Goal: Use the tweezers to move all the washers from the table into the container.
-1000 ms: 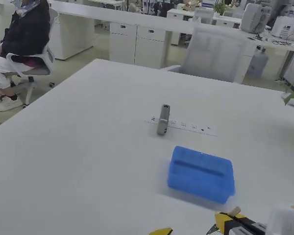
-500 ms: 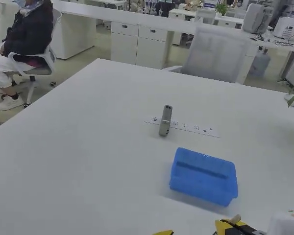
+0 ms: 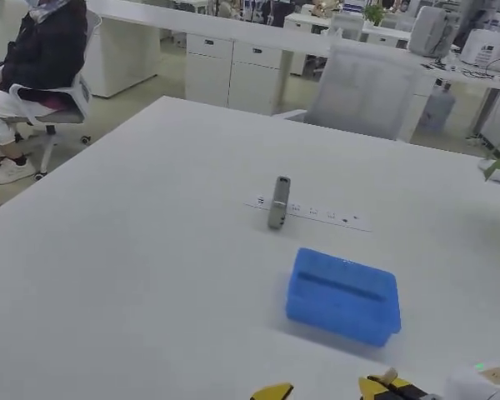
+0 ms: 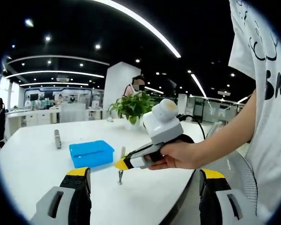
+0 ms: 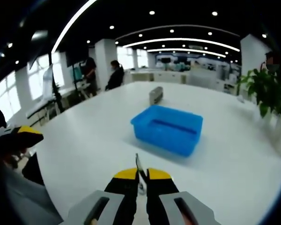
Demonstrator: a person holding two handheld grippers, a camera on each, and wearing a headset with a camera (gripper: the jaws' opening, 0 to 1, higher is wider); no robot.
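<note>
The tweezers (image 5: 137, 164) are showing as a thin, pale metal pair, poking up past the yellow tips of the right gripper (image 5: 138, 174), whose jaws are clenching them at the bottom centre of the right gripper view. In the left gripper view a hand (image 4: 178, 157) is holding that gripper mid-frame, with the tweezers' point hanging just above the white table (image 4: 33, 159).

The left gripper (image 4: 143, 180) is sitting released, its jaws standing wide apart at the bottom corners.

The container (image 3: 343, 296), a blue open-topped plastic box, is lying lower right of centre in the head view. Above it, a row of tiny specks (image 3: 317, 214) is running right from a grey bar (image 3: 278, 202); they are too small to tell as washers.

Black lettering on a white shirt (image 4: 262, 51) is being cut off at the upper right, unreadable.
</note>
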